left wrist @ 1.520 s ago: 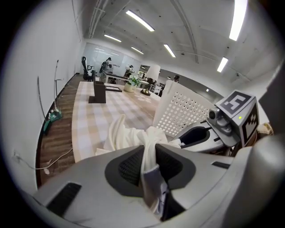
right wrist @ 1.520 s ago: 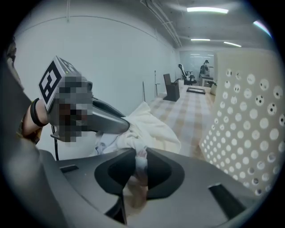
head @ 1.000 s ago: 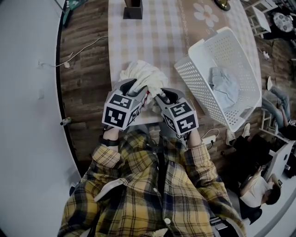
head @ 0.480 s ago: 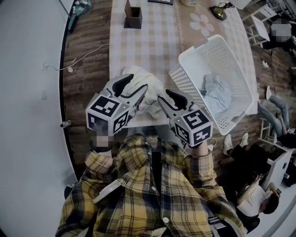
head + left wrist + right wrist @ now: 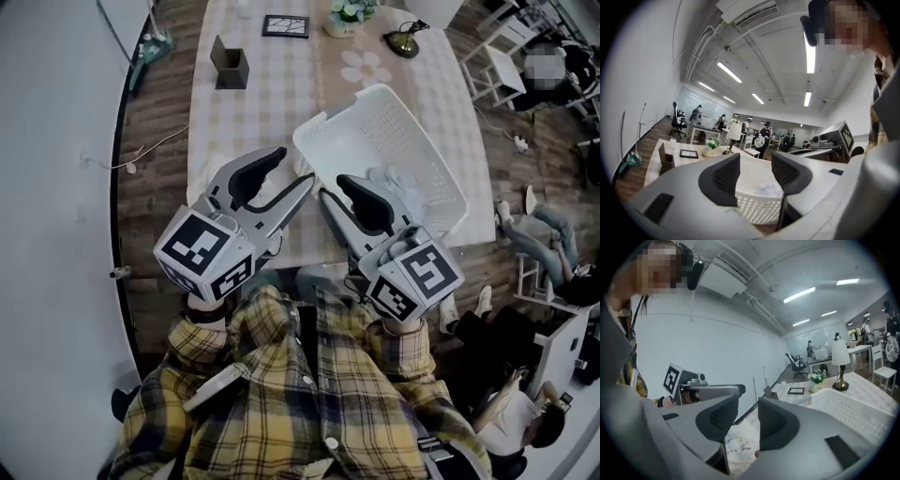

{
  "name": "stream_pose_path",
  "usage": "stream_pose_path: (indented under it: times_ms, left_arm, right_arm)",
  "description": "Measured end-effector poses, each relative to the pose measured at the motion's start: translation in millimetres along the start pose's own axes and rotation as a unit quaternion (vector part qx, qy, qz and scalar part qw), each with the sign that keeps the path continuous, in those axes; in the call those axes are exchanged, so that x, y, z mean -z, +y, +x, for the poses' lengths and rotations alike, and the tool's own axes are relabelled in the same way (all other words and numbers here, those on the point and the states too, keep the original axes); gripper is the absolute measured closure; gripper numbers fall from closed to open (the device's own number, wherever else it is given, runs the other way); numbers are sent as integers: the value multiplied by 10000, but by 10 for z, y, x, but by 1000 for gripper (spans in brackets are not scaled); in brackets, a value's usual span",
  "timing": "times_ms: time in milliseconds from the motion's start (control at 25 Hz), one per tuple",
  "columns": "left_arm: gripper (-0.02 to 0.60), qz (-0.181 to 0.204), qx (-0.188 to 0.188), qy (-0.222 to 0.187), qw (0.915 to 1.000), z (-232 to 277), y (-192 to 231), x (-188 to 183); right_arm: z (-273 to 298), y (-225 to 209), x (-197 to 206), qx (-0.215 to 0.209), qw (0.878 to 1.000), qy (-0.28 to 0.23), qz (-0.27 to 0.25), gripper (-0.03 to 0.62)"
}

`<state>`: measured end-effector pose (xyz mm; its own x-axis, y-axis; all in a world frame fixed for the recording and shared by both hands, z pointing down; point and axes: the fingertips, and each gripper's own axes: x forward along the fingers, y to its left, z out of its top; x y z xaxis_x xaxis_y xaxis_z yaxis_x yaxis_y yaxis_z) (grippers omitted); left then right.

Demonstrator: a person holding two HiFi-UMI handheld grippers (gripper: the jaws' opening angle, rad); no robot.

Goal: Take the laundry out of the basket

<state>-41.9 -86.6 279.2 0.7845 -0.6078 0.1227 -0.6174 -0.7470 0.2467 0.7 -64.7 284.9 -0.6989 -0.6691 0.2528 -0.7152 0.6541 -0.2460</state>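
Note:
The white perforated laundry basket [image 5: 375,141] lies on the checked table [image 5: 234,122], with a pale garment [image 5: 398,183] inside it. Both grippers hang high above the table's near edge, side by side. My left gripper [image 5: 298,166] is open and empty; its jaws have just been closing a little, and the basket [image 5: 757,206] shows past them. My right gripper [image 5: 331,186] is open too, its jaws having just widened, with nothing between them. Far below its jaws, a white patterned cloth [image 5: 738,446] lies on the table. The head view hides that cloth behind the grippers.
At the table's far end stand a dark box [image 5: 230,64], a picture frame [image 5: 285,26], a flower pot [image 5: 349,13] and a lamp [image 5: 403,39]. A cable [image 5: 150,145] runs over the wooden floor at the left. People and chairs fill the right side.
Both grippers have lifted off the white cloth on the table and risen toward the camera, jaws empty. The cloth stayed on the table and is now covered in the head view.

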Motion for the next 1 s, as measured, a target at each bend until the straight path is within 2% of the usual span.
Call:
stream_pose_path:
  times_ms: [160, 280, 400, 560, 720, 1000]
  left_arm:
    - [356, 238, 177, -325, 9990, 274, -401, -272]
    - [383, 273, 293, -565, 9976, 462, -717, -431]
    - [422, 228, 341, -794, 9960, 611, -1006, -539]
    - [493, 365, 132, -775, 9962, 783, -1220, -504]
    - [572, 392, -102, -676, 9969, 835, -1276, -408]
    - [572, 489, -247, -484, 9973, 794, -1275, -375]
  right_arm:
    - [-374, -233, -293, 63, 9987, -504, -80, 455]
    - [-637, -419, -390, -9, 9976, -687, -68, 473]
    - [-874, -568, -440, -83, 9969, -768, -114, 536]
    - [-1108, -740, -481, -111, 9962, -856, -153, 601]
    - [-1230, -829, -476, -159, 9957, -885, -205, 602]
    - [-1249, -853, -491, -71, 9960, -823, -348, 603]
